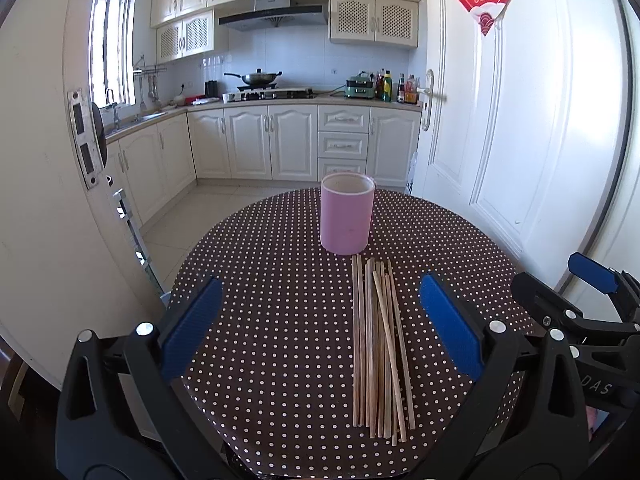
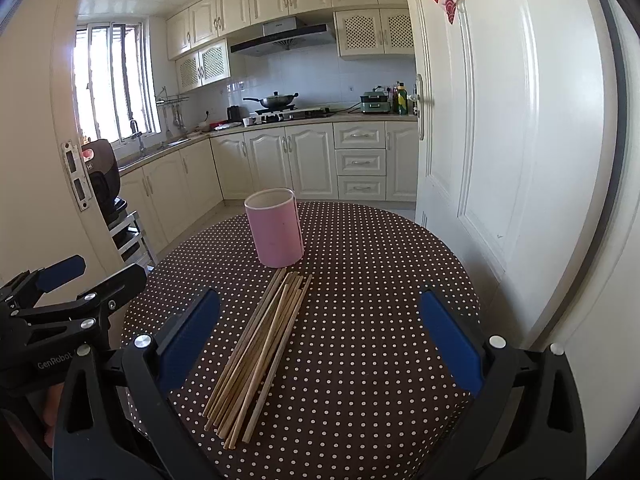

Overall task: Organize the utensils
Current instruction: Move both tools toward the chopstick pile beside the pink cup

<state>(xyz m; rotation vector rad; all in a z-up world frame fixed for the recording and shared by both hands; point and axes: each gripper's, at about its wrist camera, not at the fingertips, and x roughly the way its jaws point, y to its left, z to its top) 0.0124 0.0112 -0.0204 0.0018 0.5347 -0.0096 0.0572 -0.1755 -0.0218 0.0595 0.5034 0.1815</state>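
The chopsticks [image 1: 380,344] lie in a loose bundle on the dotted desk [image 1: 280,320], just before the upright pink cup [image 1: 347,214]; the left hand-held gripper [image 1: 320,328] and right hand-held gripper [image 2: 320,340] hover wide open, holding nothing.

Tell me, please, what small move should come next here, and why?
Probably lower the right gripper onto the near ends of the chopsticks and close. Both grippers' jaws stand open and empty, the bundle lies loose on the table just before the upright pink cup, and nothing shows above the cup's rim.
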